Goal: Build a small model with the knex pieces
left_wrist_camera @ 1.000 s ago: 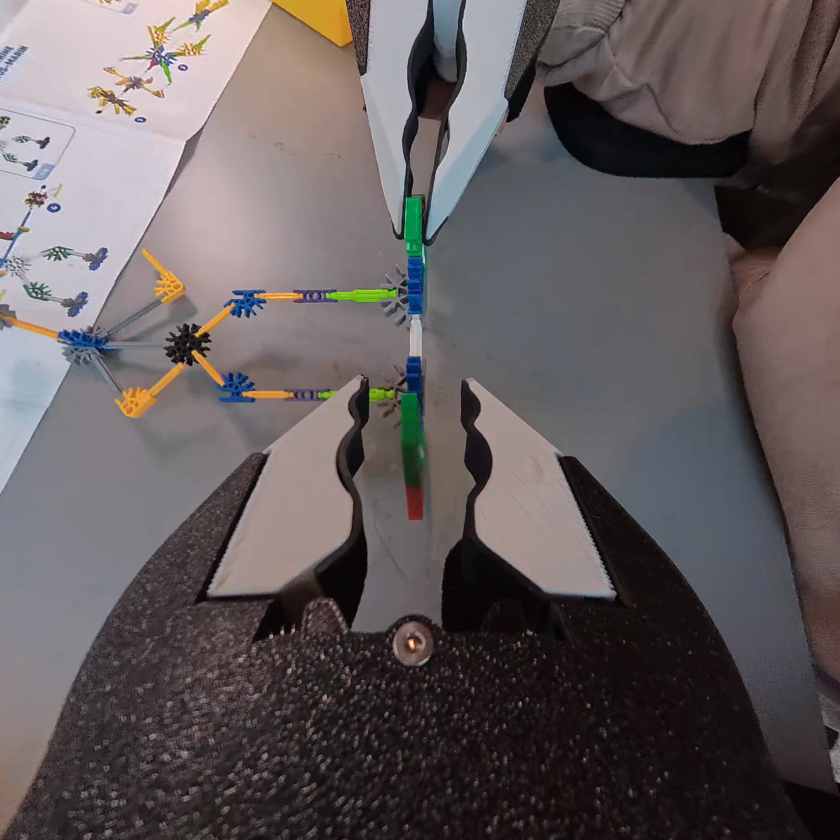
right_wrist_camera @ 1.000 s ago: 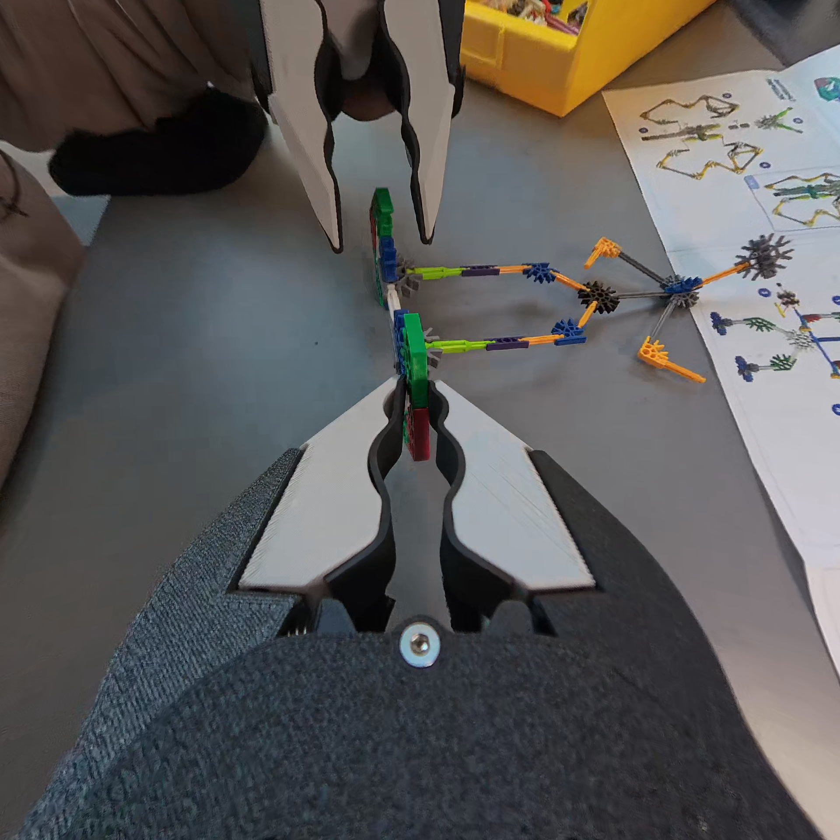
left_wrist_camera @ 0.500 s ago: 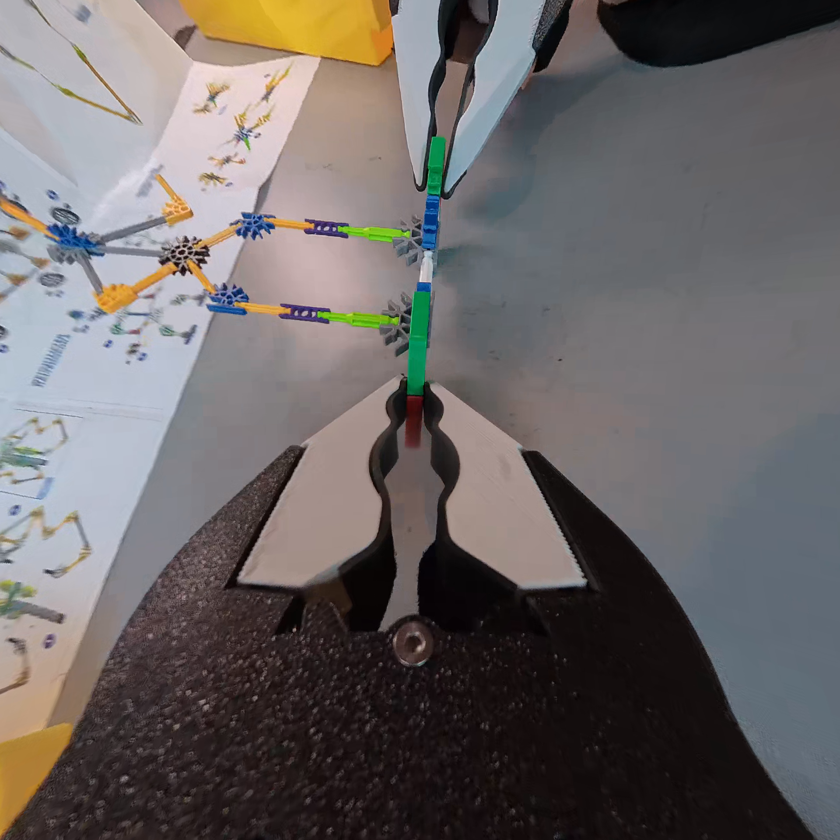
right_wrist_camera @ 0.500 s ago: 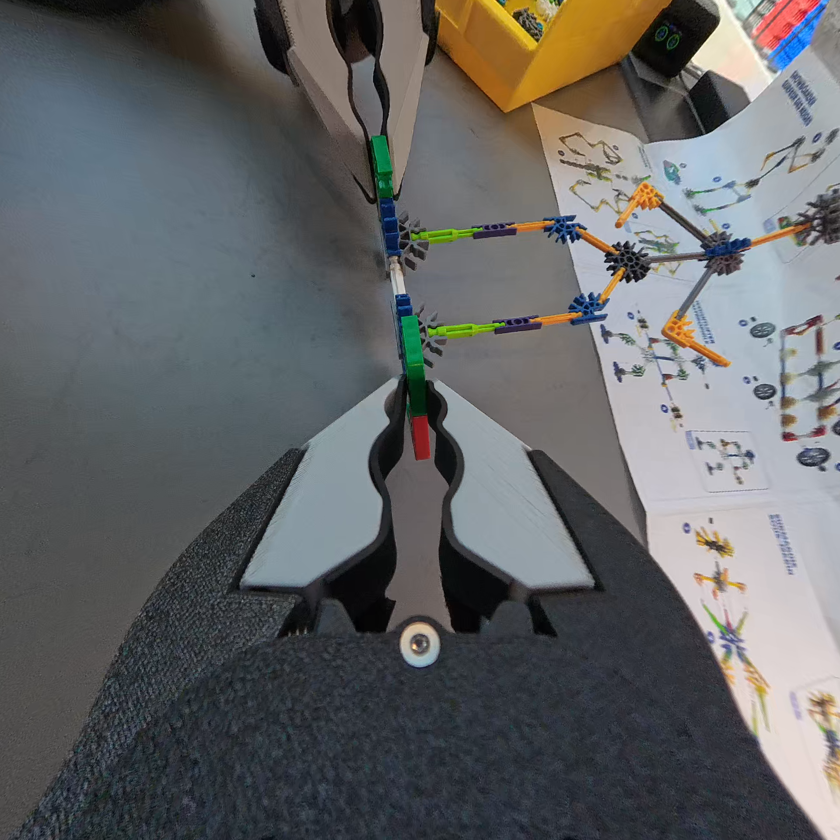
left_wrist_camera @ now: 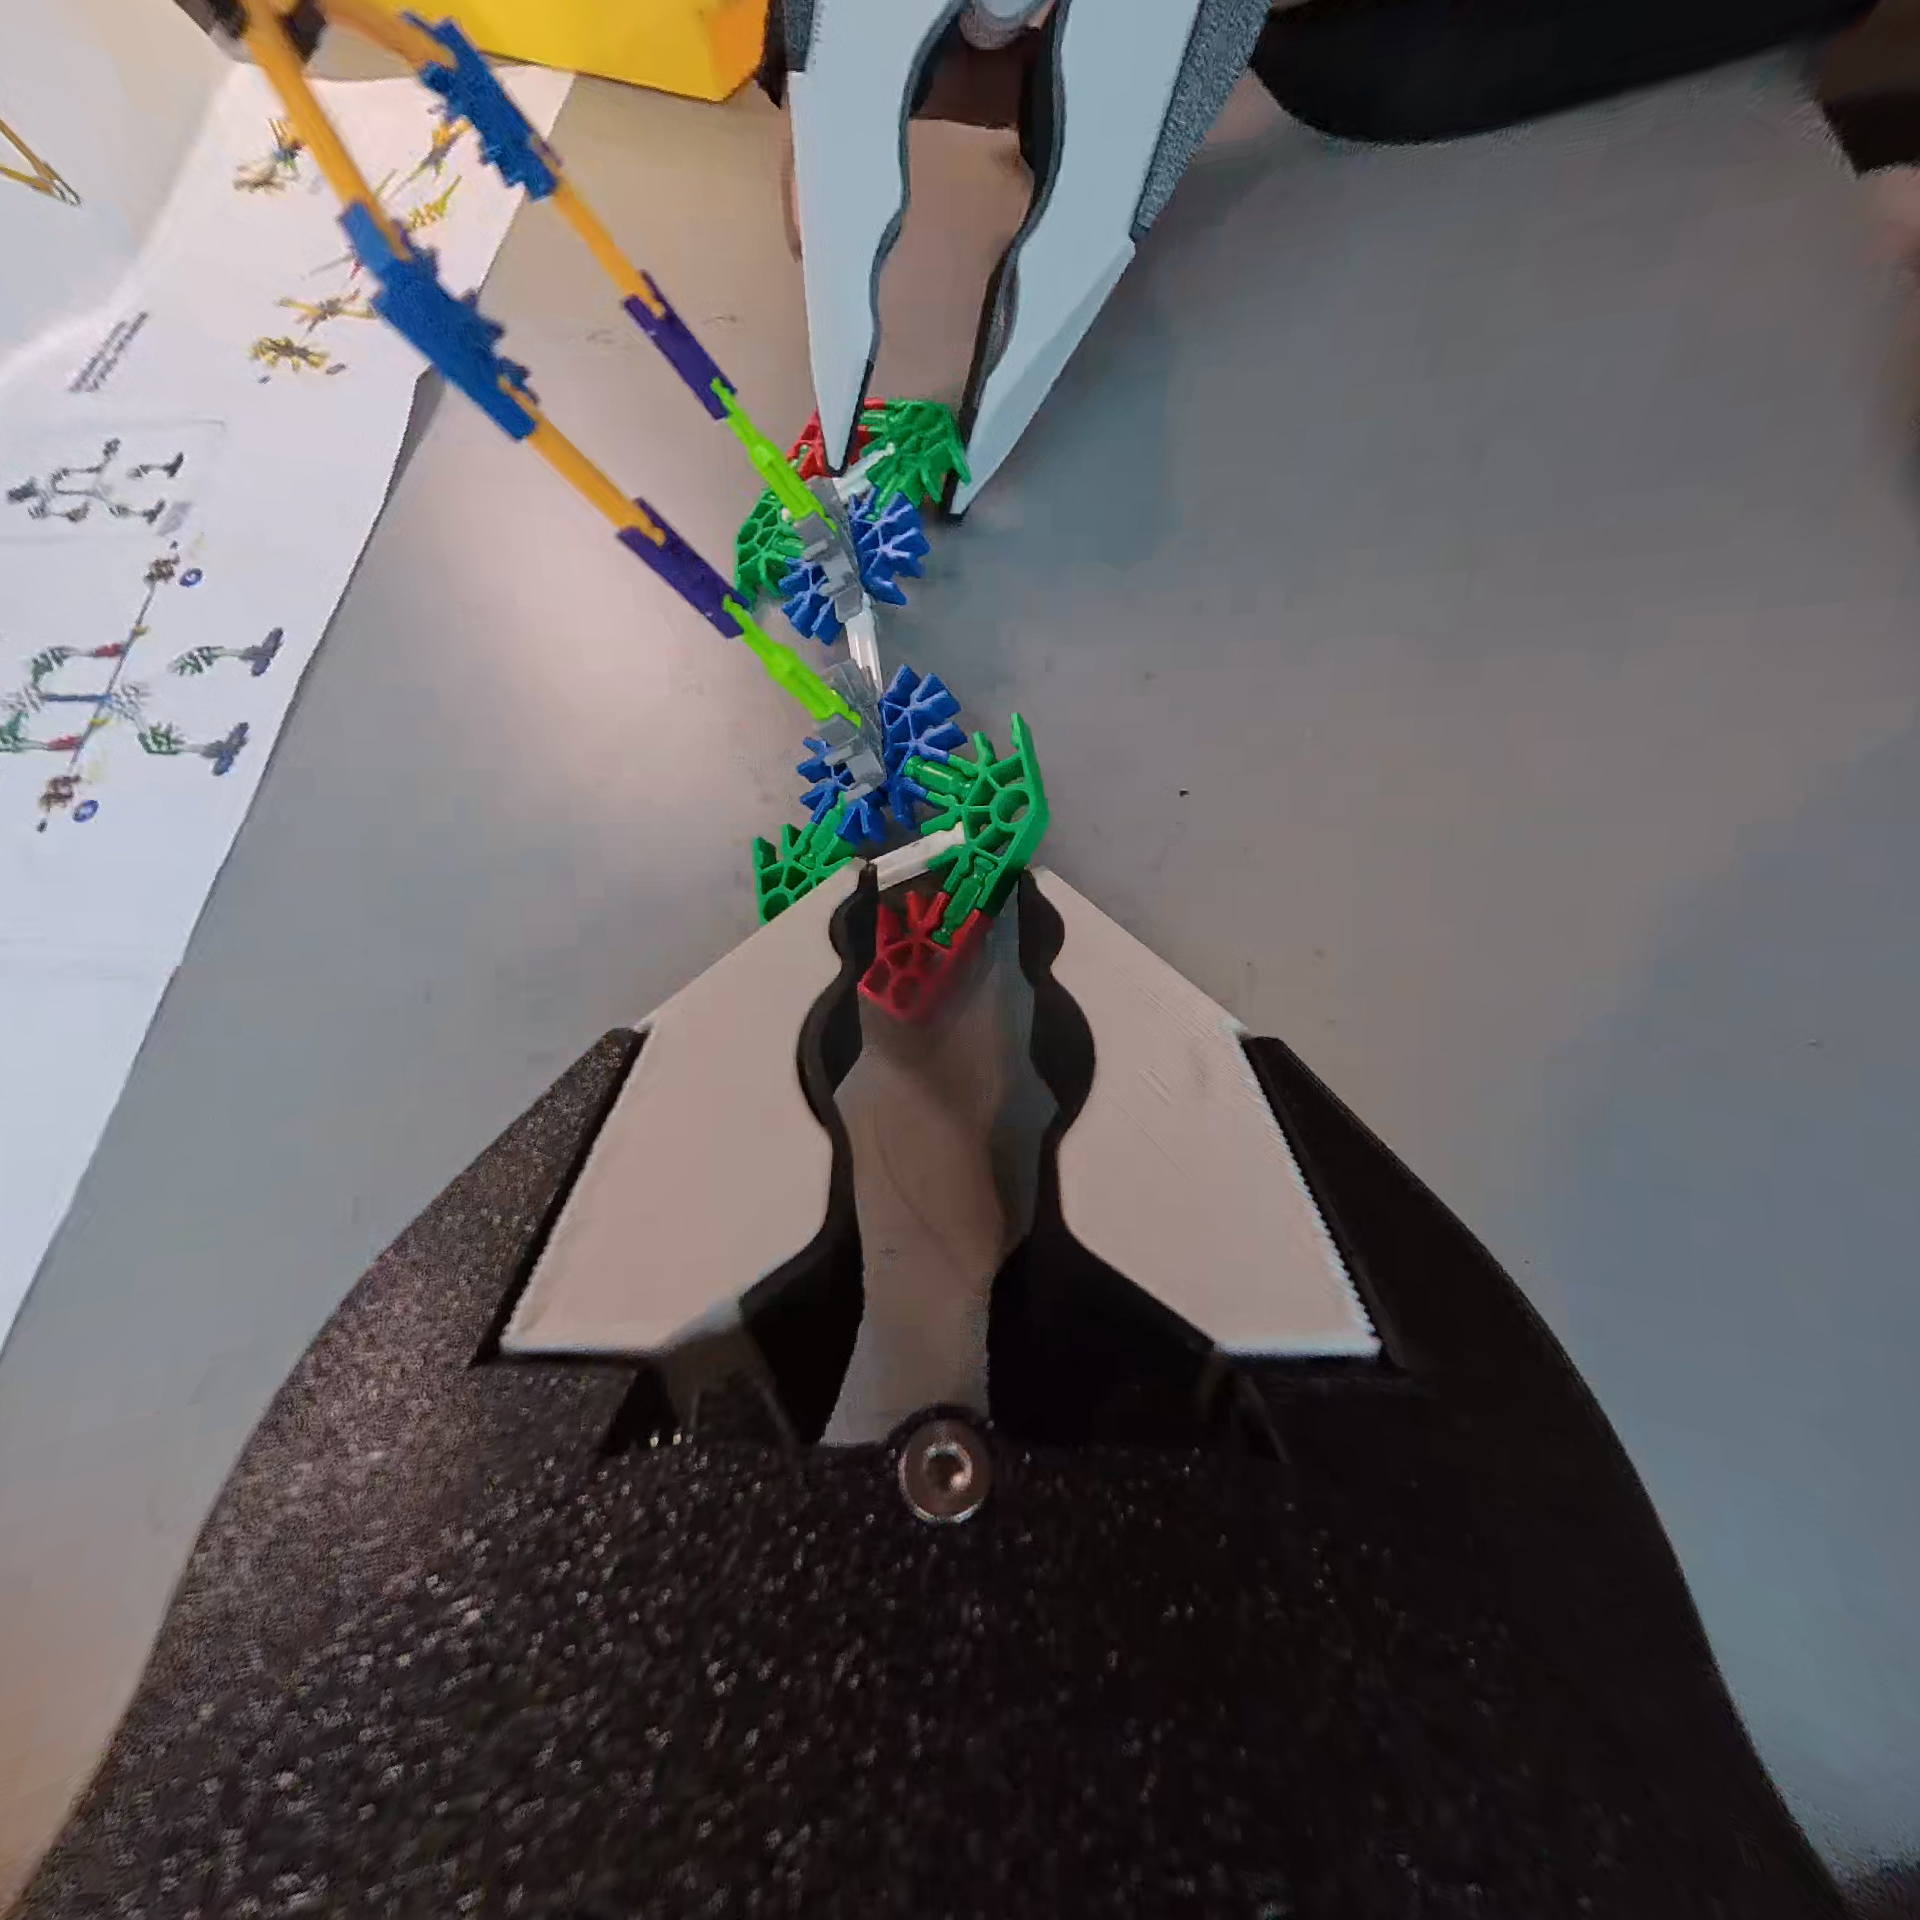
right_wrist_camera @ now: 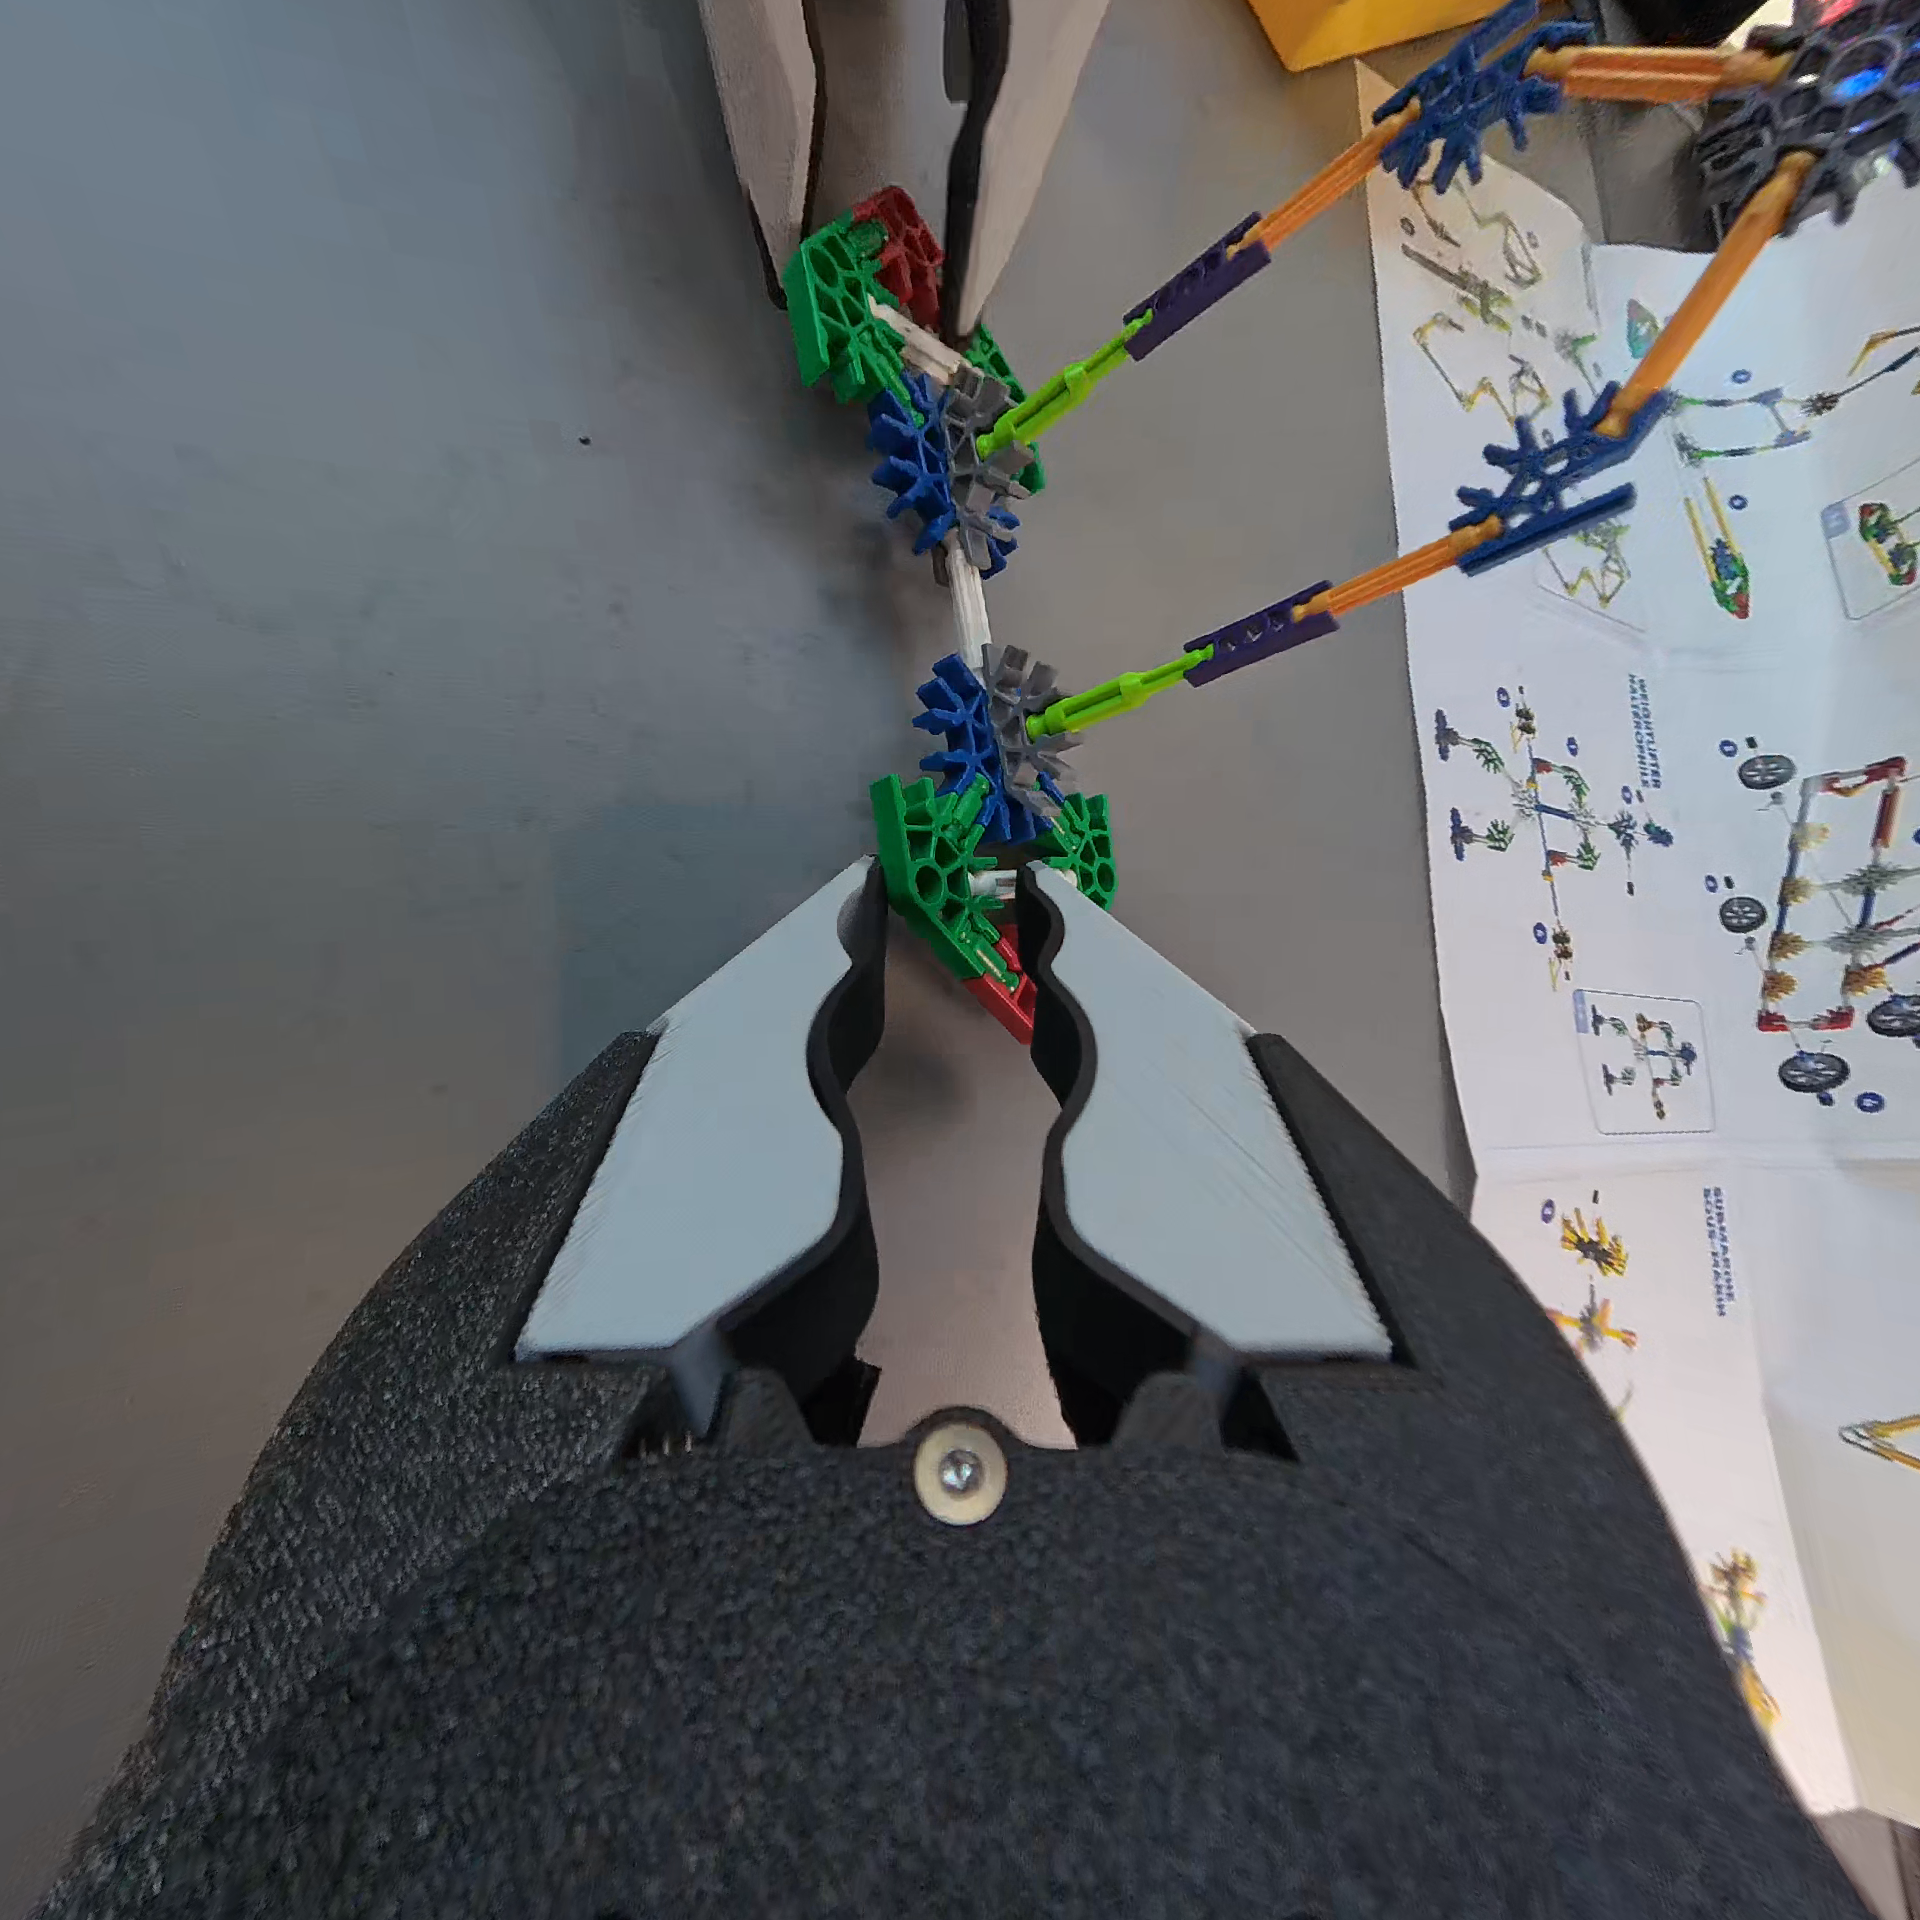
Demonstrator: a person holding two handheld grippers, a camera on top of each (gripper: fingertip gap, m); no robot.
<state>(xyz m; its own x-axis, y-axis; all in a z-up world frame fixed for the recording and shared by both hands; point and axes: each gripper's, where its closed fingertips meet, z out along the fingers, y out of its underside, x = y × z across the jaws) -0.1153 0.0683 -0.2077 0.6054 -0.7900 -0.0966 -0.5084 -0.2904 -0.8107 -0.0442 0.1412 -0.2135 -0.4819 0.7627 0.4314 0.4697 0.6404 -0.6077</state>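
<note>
A rod-and-connector toy model (left_wrist_camera: 862,644) sits low over the grey table (left_wrist_camera: 1455,727), tilted, with its two long arms (left_wrist_camera: 582,468) rising up and to the left. My left gripper (left_wrist_camera: 943,878) is part closed on the near end cluster. One fingertip touches its white rod and the other touches the green connector (left_wrist_camera: 987,810), with the red connector (left_wrist_camera: 914,961) between the pads. My right gripper (right_wrist_camera: 951,868) grips the other end the same way, with its pads against a green connector (right_wrist_camera: 925,873) and a red one (right_wrist_camera: 1003,987). Each gripper also shows at the top of the other's view, the right gripper (left_wrist_camera: 902,483) and the left gripper (right_wrist_camera: 873,307).
A printed instruction sheet (left_wrist_camera: 156,623) lies on the table on the side the arms lean to, and it also shows in the right wrist view (right_wrist_camera: 1662,831). A yellow bin (left_wrist_camera: 623,42) stands beyond it. A dark sleeve (left_wrist_camera: 1507,62) is behind the right gripper. The left gripper's tips are roughly 11 cm from the right gripper's.
The model has turned about its cross rod. Its arms swung up from level and its end connectors went from edge-on to tilted in both grasps. Both jaws widened around them, and both grippers came lower.
</note>
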